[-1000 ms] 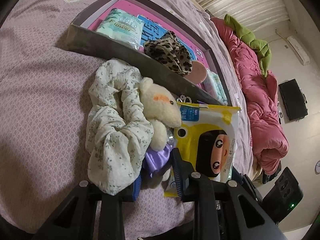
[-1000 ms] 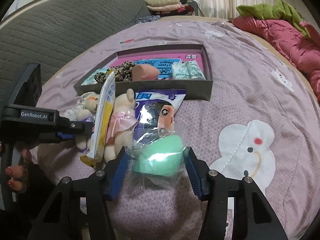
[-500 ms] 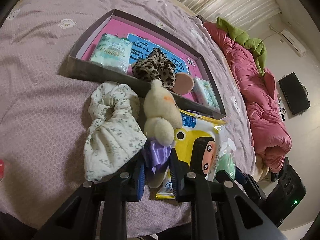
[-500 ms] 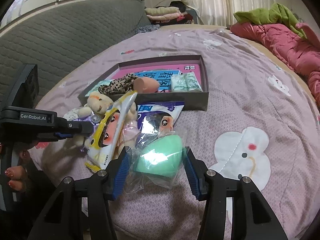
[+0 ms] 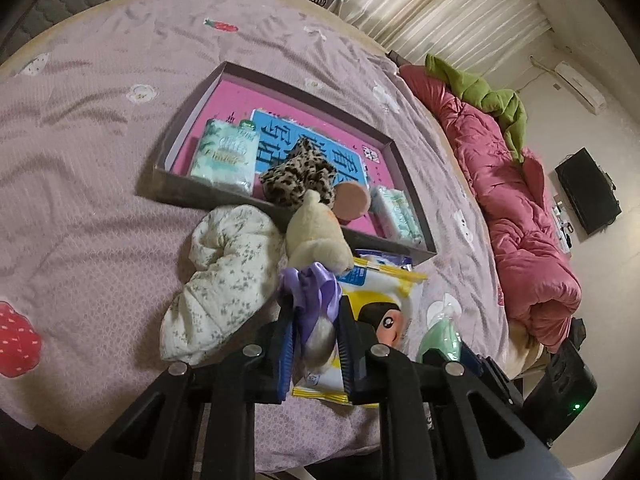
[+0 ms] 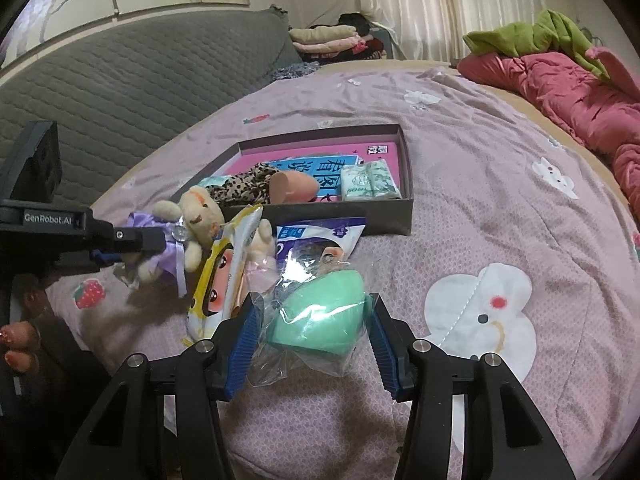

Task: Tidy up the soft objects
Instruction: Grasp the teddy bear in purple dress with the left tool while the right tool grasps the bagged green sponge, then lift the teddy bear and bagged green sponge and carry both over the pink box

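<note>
The left tool (image 5: 314, 354) has just closed on the plush bear (image 5: 316, 240), lifting it. The right tool (image 6: 310, 350) brackets the bagged green sponge (image 6: 320, 316), its pads apparently touching. Next, the bear likely goes ahead into the box (image 5: 404, 172).

Mauve bed (image 6: 500, 208), grey quilted headboard (image 6: 140, 76), pale curtains (image 5: 452, 12), wall-mounted television (image 5: 588, 190)

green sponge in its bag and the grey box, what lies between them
In the right wrist view, a blue-and-white packet with a cartoon face lies between the bagged green sponge and the near wall of the grey box.
</note>
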A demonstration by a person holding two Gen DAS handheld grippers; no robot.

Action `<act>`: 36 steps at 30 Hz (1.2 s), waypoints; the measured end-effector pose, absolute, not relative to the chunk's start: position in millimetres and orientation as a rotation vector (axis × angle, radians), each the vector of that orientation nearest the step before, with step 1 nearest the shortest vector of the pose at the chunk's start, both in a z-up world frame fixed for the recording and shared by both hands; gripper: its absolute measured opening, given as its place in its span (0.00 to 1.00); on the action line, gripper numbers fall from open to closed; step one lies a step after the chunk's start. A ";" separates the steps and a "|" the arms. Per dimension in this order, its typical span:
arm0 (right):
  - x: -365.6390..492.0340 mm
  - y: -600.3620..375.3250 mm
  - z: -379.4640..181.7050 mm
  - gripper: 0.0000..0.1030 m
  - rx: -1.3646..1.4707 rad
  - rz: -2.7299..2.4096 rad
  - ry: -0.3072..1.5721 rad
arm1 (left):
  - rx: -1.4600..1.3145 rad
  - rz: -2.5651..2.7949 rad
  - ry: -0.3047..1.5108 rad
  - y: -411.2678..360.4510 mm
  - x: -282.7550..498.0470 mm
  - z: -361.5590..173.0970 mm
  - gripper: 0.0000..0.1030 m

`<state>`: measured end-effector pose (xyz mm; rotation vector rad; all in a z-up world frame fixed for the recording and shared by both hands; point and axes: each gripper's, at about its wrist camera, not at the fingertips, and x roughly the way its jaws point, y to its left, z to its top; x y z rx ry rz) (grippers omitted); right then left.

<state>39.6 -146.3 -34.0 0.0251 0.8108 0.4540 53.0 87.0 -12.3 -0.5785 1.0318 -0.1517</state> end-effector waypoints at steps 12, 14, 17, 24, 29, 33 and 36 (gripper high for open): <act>44.6 -152.5 -33.5 0.51 0.067 0.457 0.804 | -0.536 -0.143 1.057 77.6 50.6 -15.3 0.18; 45.6 -152.6 -33.1 0.51 0.072 0.459 0.802 | -0.522 -0.139 1.053 76.8 48.6 -13.4 0.17; 43.8 -151.1 -31.1 0.51 0.066 0.467 0.791 | -0.517 -0.144 1.046 76.6 43.7 -9.0 0.17; 37.3 -146.5 -23.5 0.51 0.039 0.482 0.752 | -0.503 -0.172 1.014 75.4 34.1 7.7 0.17; 33.9 -145.7 -18.0 0.51 0.035 0.490 0.723 | -0.489 -0.174 0.994 75.0 30.4 17.1 0.17; 35.1 -145.8 -16.1 0.51 0.039 0.493 0.712 | -0.478 -0.168 0.978 75.4 29.2 23.6 0.17; 37.1 -147.0 -13.9 0.51 0.042 0.492 0.698 | -0.476 -0.166 0.964 76.0 29.4 28.3 0.17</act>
